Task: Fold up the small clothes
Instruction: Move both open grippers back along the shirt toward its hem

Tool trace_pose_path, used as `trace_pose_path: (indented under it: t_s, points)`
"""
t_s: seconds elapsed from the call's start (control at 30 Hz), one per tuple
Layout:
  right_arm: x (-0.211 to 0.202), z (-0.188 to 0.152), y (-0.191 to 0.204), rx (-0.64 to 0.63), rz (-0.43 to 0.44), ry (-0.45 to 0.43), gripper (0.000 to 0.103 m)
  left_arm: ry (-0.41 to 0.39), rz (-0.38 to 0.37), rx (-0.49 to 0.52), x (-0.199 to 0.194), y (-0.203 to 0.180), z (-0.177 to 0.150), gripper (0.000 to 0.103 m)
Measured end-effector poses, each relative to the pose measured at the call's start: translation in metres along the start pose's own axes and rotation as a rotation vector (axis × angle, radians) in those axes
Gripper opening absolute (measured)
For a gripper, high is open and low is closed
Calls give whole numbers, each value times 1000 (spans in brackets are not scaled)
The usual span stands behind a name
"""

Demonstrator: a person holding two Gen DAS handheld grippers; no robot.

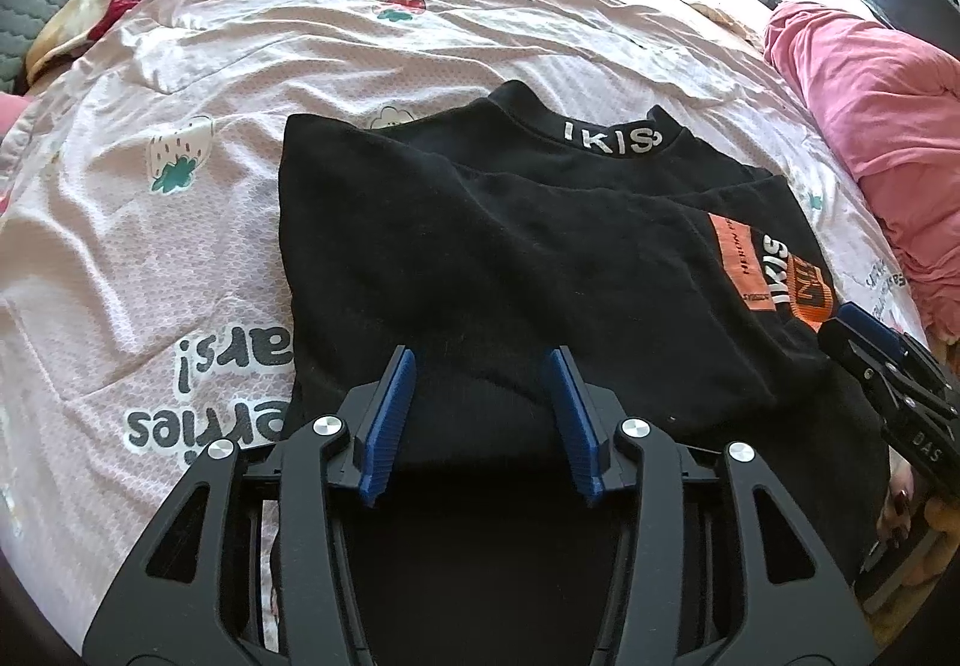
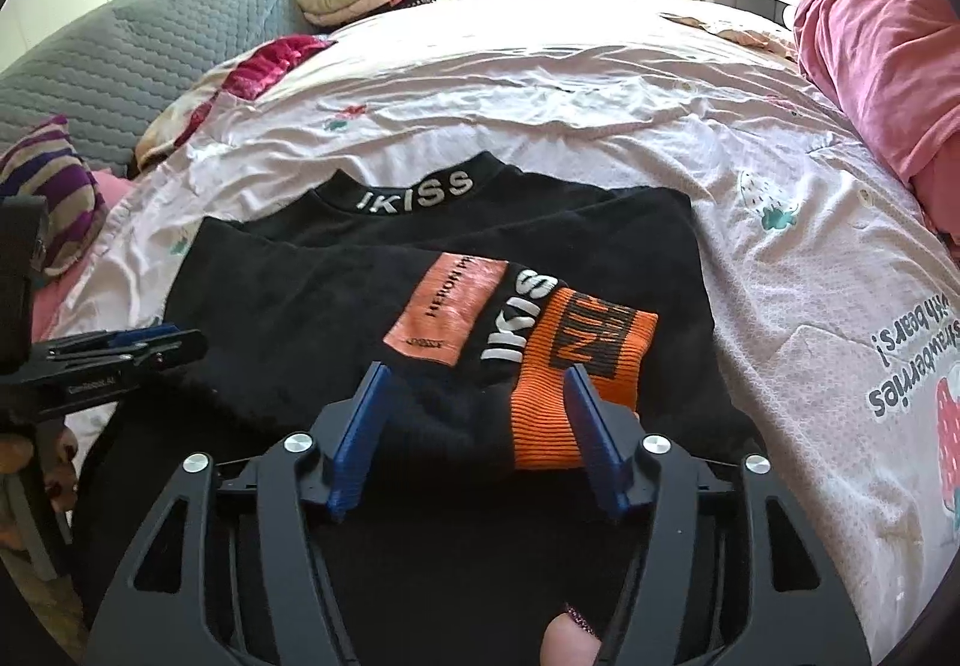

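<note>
Black sweatshirt lies folded on bed, frame centre. Left gripper fingers spread wide over its near hem, grasping nothing. Right gripper likewise released, above orange cuff.

black top – collar "IKISS", sleeve "IKIS"

A black sweatshirt is laid flat on the bed, partly folded, its collar turned away from the cameras. White "IKISS" lettering is seen on the collar. Both sleeves are folded across the body; the upper one bears a peach patch, white letters and an orange ribbed cuff with black lettering.
</note>
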State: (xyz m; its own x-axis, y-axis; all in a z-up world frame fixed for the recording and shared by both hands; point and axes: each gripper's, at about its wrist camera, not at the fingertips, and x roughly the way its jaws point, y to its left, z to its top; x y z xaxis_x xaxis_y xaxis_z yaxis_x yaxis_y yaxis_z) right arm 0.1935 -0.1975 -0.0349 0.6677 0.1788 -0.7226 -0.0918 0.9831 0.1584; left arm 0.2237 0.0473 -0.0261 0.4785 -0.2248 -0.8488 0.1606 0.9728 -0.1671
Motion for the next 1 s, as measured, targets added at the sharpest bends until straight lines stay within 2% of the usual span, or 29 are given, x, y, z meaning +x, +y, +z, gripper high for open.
trace_pose_path:
  t_s: [0.13, 0.33, 0.37, 0.4, 0.5, 0.6, 0.7, 0.77, 0.9, 1.0]
  points:
    - [-8, 1, 1, 5, 4, -18, 75, -9, -1, -4, -5, 0, -1, 42]
    - [-19, 2, 1, 15, 9, -41, 83, -23, -2, 4, -13, -3, -1, 43]
    - [-21, 2, 1, 16, 10, -44, 84, -29, -3, 4, -16, -3, -2, 46]
    - [-23, 2, 1, 17, 8, -48, 85, -34, -2, 6, -18, -3, -2, 55]
    - [-31, 1, 1, 16, 7, -62, 89, -53, -3, 12, -26, -5, -4, 58]
    - [-41, 0, 1, 16, 8, -79, 91, -76, -11, 8, -35, -4, -6, 69]
    - [-51, -1, -1, 23, 8, -98, 92, -96, -22, 10, -45, -5, -9, 73]
    - [-60, -2, -3, 33, 7, -112, 92, -113, -28, 2, -53, -6, -11, 82]
    - [-73, -1, -5, 49, 12, -136, 93, -142, -40, 5, -66, -10, -13, 84]
    - [-83, -1, -3, 46, 13, -149, 93, -160, -25, 13, -74, -12, -15, 93]
